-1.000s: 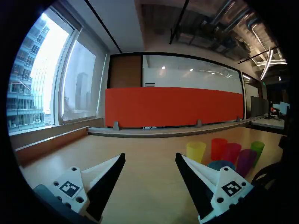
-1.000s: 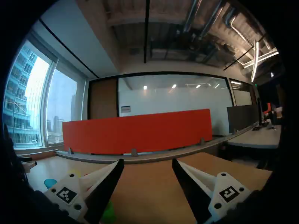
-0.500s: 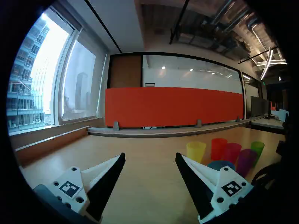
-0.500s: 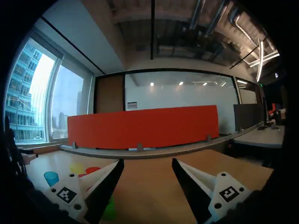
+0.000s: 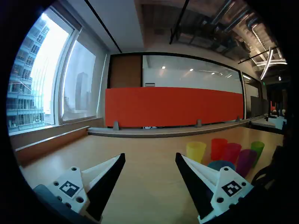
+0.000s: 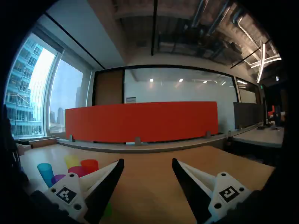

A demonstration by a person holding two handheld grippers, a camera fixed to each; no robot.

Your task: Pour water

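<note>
The left gripper (image 5: 149, 155) points at the orange partition (image 5: 172, 106) with its fingers apart and nothing between them, above the wooden worktop (image 5: 149, 186). The task cups stand on the worktop in front of the partition's right end in the left gripper view: yellow cup (image 5: 196, 151), red cup (image 5: 218, 148), pink cup (image 5: 231, 152), purple cup (image 5: 246, 161) and green cup (image 5: 257, 149) clustered close together, and a blue cup (image 5: 219, 164) partly hidden behind one finger. The right gripper (image 6: 147, 160) also faces the partition, fingers apart and empty.
</note>
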